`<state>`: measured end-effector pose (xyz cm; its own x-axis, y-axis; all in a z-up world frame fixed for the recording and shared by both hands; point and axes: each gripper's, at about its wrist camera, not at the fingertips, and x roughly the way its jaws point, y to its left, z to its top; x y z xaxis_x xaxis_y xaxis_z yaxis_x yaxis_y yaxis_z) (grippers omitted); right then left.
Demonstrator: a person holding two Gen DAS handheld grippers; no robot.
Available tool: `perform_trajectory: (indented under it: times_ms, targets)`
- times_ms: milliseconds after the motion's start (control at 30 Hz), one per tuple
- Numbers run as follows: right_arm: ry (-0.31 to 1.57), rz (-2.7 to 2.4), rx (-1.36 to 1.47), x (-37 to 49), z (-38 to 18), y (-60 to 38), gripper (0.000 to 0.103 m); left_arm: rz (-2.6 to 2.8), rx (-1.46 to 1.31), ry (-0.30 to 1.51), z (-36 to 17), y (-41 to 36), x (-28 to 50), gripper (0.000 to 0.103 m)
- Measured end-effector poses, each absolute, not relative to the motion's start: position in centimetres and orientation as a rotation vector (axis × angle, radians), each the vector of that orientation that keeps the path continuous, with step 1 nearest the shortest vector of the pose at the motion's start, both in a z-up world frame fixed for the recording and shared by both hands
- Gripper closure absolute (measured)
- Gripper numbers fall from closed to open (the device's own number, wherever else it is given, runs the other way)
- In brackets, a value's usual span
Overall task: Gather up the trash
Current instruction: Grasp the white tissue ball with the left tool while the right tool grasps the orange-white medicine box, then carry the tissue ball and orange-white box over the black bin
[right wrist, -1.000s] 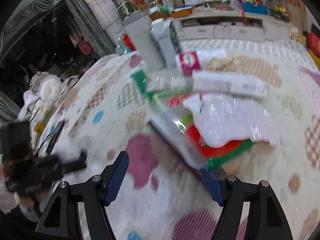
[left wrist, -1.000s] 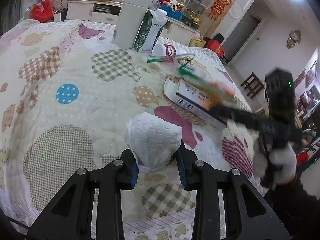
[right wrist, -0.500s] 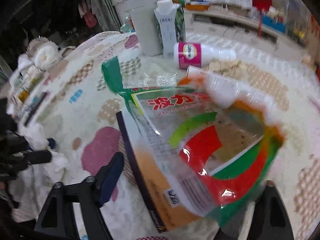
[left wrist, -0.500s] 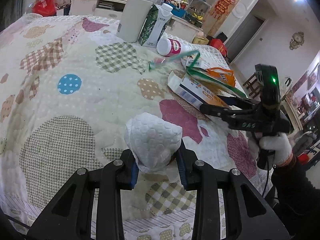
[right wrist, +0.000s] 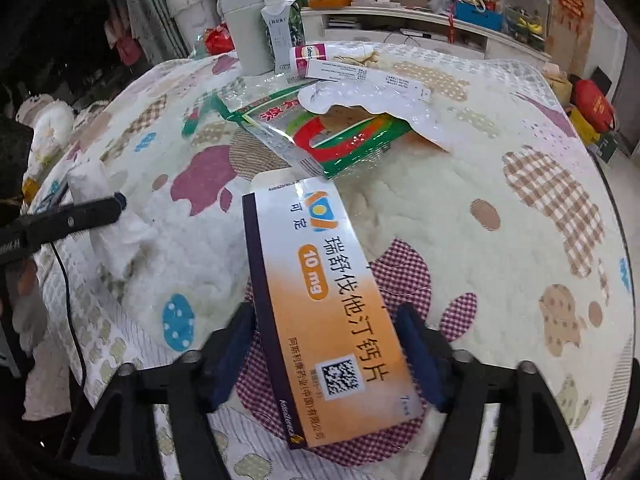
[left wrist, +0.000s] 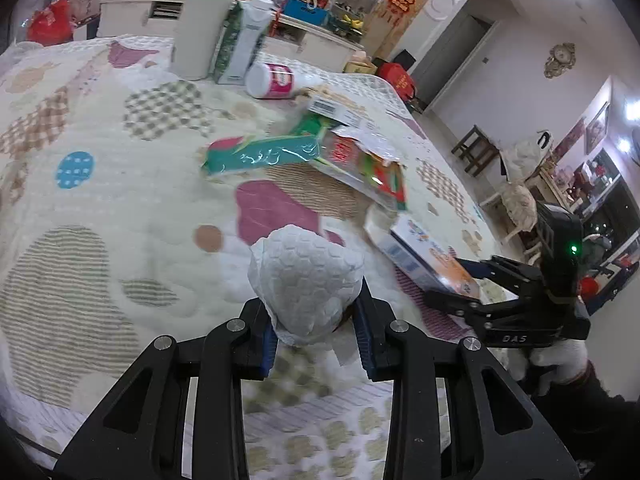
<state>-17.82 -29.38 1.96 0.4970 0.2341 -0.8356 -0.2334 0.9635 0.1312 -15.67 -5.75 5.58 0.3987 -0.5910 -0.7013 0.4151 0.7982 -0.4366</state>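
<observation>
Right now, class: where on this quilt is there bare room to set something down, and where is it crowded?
Bare: the quilt left of the green wrapper, and the patch right of the pill box in the right view. Crowded: the wrapper, bottle, carton and canister cluster.

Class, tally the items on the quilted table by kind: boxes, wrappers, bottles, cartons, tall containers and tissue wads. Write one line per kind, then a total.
Boxes: 2, medicine box, long white box
Wrappers: 2, green-red wrapper, white wrapper
Bottles: 1, pink-label bottle
Cartons: 1, milk carton
Tall containers: 1, white container
Tissue wads: 1, tissue wad
Total: 8
</observation>
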Motion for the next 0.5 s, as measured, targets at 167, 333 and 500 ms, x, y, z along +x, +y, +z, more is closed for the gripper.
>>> perform_trajectory:
  times_ms: [167,333,500]
  targets:
    - [0.95,0.269,-0.012,-16.6,1.7,-28.5,0.041,-0.663,-0.166,0.957,6.2,-7.6,-17.1,0.073]
    - [0.935,0.297,0.0,-18.2,2.6,-29.9,0.045,-0.679,-0.136,0.968,6.5,-9.6,-17.9,0.073]
    - [0.893,0.245,0.053,-20.9,4.0,-33.7,0.045,-0.722,-0.102,0.974,7.1,-13.2,-18.4,0.073]
